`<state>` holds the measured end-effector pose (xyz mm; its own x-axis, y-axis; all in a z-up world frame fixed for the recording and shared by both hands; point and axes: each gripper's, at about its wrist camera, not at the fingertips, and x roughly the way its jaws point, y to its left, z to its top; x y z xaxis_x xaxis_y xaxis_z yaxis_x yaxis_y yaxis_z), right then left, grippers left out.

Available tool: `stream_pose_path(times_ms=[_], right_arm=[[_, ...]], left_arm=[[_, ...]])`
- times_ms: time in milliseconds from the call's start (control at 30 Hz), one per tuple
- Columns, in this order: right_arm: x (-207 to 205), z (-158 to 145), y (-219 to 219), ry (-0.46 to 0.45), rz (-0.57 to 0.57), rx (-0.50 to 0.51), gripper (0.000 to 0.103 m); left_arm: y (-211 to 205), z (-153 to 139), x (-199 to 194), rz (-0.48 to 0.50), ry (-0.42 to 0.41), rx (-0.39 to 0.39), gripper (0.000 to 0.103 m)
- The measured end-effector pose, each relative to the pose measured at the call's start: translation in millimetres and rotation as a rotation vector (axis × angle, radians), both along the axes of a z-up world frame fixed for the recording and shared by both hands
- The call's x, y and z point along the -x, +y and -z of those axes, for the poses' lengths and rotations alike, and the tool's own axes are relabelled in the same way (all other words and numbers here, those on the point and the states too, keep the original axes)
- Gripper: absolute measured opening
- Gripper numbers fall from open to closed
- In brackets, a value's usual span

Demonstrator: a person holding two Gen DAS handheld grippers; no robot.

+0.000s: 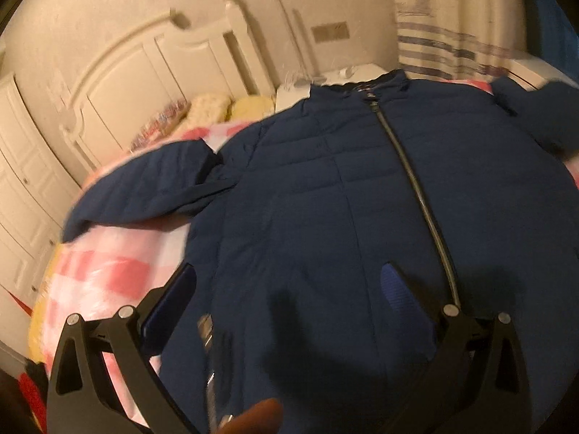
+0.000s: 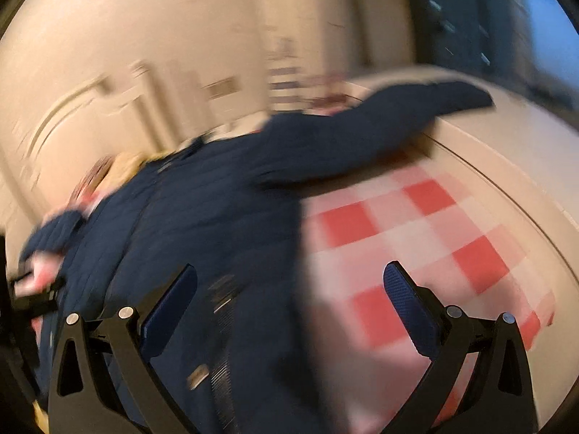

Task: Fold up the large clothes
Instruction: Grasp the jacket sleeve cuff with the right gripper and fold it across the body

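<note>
Left wrist view is showing the left gripper (image 1: pixel 289 289) hanging with its fingers spread wide and pinching nothing, poised over the near hem of the navy puffer jacket (image 1: pixel 343 188). The jacket is lying front up and zipped on the bed, hem toward the near edge and collar toward the far one. In the right wrist view the right gripper (image 2: pixel 289 289) is likewise spread and empty, straddling the jacket's side edge, one finger over navy fabric and the other over the bedspread.

Trouble could be starting right at that hem: the padded shell looks slippery and thick, so a shallow pinch is likely to be slipping off, or catching only the top layer. A finger biting the pink checked bedspread (image 2: pixel 416 238) along with the jacket would be dragging the cover up too. Both pictures are smeared, the right badly, so aiming is uncertain.

Farther out, one sleeve (image 2: pixel 398 123) is reaching past the bed's side edge onto a pale ledge, and lifting the hem could be pulling it askew or off. The other sleeve (image 1: pixel 144 188) is lying spread toward the headboard end.

Beyond, pillows (image 1: pixel 217 105) are sitting against a white headboard (image 1: pixel 152 61), with a plain wall, white cupboard doors (image 1: pixel 21 181) and a striped curtain (image 1: pixel 445 36) behind.
</note>
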<state>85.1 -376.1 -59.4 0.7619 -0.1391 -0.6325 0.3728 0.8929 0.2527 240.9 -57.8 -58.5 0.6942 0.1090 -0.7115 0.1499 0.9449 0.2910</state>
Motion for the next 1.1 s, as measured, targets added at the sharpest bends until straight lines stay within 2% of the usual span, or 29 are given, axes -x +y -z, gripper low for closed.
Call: stream_pose_path(times_ms=[167, 267, 333, 433, 467, 533, 600, 700, 800, 900, 1000, 1100], right_arm=[[-45.1, 16.1, -80.8, -0.006, 0.121, -0.147, 0.095], [-77.9, 18.1, -109.9, 0.001, 0.159, -0.152, 0.094], [-97.8, 18.0, -126.5, -0.001, 0.189, -0.164, 0.094], [-129.1, 18.5, -147.5, 0.017, 0.236, -0.151, 0.094], [-139.2, 19.6, -152.3, 0.030, 0.248, -0.137, 0.094], [-157.1, 24.9, -162.0, 0.061, 0.273, -0.128, 0.085], [-167.8, 29.3, -171.5, 0.038, 0.264, -0.178, 0.054], [-170.4, 18.5, -170.7, -0.073, 0.245, -0.185, 0.030], [-173.0, -13.7, -136.4, -0.178, 0.166, -0.054, 0.025], [-192.6, -47.5, -75.3, -0.223, -0.024, 0.064, 0.024], [-207.8, -63.2, -2.7, -0.231, -0.238, 0.145, 0.024], [-226.3, -56.2, 59.4, -0.184, -0.402, 0.170, 0.025]], left_arm=[[-4.2, 23.8, -68.1, -0.053, 0.056, 0.046, 0.101], [-4.2, 47.4, -95.1, -0.064, 0.118, 0.072, 0.101], [4.2, 53.2, -99.3, -0.065, 0.109, 0.155, 0.101], [20.3, 58.6, -109.3, -0.068, 0.149, 0.272, 0.101], [21.3, 59.0, -110.8, -0.067, 0.147, 0.275, 0.101], [19.2, 60.6, -112.4, -0.069, 0.146, 0.266, 0.101], [18.6, 61.0, -115.2, -0.071, 0.154, 0.267, 0.101], [17.8, 60.8, -119.9, -0.053, 0.173, 0.261, 0.101], [16.6, 60.5, -117.1, -0.043, 0.174, 0.264, 0.101], [20.4, 60.7, -111.2, -0.041, 0.171, 0.268, 0.101], [21.0, 60.5, -110.1, -0.039, 0.169, 0.275, 0.101], [23.4, 60.1, -108.0, -0.037, 0.167, 0.285, 0.101]])
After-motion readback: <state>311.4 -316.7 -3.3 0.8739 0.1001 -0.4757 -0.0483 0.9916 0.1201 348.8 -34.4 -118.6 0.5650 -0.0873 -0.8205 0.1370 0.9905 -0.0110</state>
